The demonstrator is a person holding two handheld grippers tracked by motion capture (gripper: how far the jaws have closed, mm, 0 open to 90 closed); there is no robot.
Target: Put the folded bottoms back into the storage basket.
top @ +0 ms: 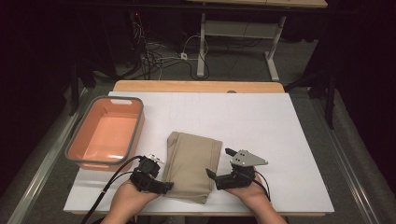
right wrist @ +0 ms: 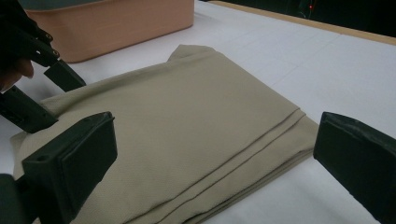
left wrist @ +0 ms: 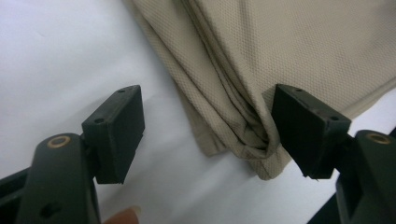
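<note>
Folded beige cloth [top: 191,165]: flat on white table sheet, layered edges stacked, slightly skewed, near front edge.

You look down from above the near edge of the tabletop [top: 261,116]. Each gripper camera sits low and close, facing the folded cloth [top: 190,165] from opposite sides; all three views share that cloth.

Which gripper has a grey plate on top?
The right gripper, at the folded beige cloth's right edge; the left gripper has none.
</note>
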